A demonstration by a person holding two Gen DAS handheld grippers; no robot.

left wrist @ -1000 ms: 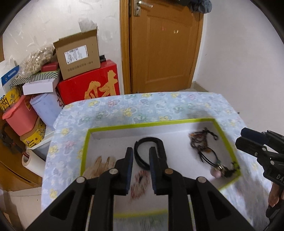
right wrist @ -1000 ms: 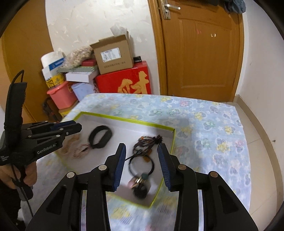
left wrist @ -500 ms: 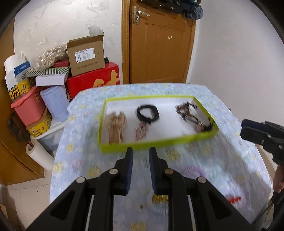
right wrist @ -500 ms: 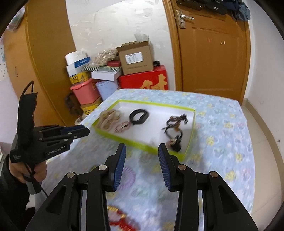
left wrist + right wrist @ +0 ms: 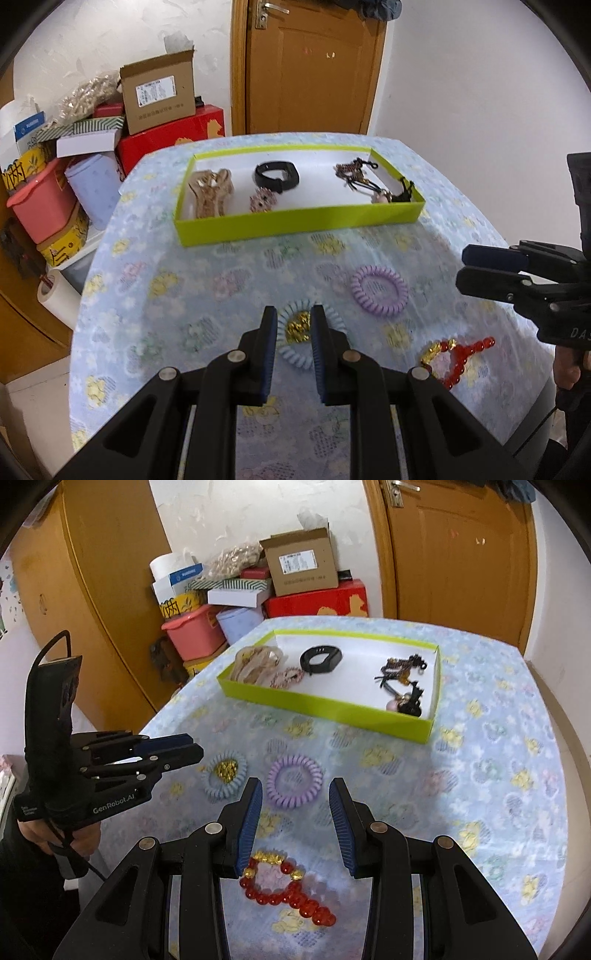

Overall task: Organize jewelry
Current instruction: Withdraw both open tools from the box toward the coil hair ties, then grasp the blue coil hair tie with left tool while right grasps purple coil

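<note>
— Lime-green cardboard tray [image 5: 299,220] sits at the far end of my table; a black band [image 5: 276,176], a beige clip [image 5: 209,192] and a tangle of dark cords [image 5: 402,681] lie inside.

— And outside it?

— A blue coil tie [image 5: 223,775], a purple coil tie [image 5: 294,781] and a red bead bracelet [image 5: 286,890] lie on the floral cloth [image 5: 480,775] near me.

— Your grippers?

— My left gripper [image 5: 293,326] is slightly parted, my right gripper [image 5: 295,794] wider; both hover empty.

— The room?

— Stacked boxes [image 5: 159,92], a wooden door [image 5: 314,66]. The cords blur together, and the right gripper partly hides the bracelet.
</note>
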